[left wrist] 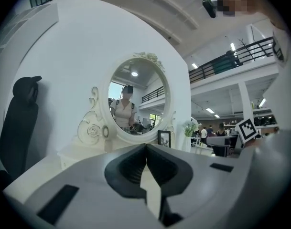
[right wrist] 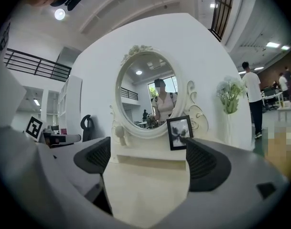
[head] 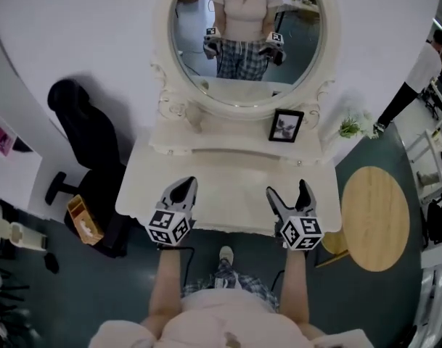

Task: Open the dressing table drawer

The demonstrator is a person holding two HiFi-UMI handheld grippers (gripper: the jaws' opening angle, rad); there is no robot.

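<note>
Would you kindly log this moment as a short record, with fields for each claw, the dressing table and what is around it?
left claw: jaws together, nothing between them, over the tabletop
right claw: jaws apart, empty, over the tabletop
dressing table: white, no drawer seen pulled out
mirror: oval, ornate frame, at the table's back
picture frame: upright on the shelf, right of centre
plant: beside the table's right end
round wooden table: on the right
black chair: on the left

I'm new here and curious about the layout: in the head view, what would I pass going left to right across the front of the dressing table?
Black chair → left tongs → right tongs → round wooden table.
</note>
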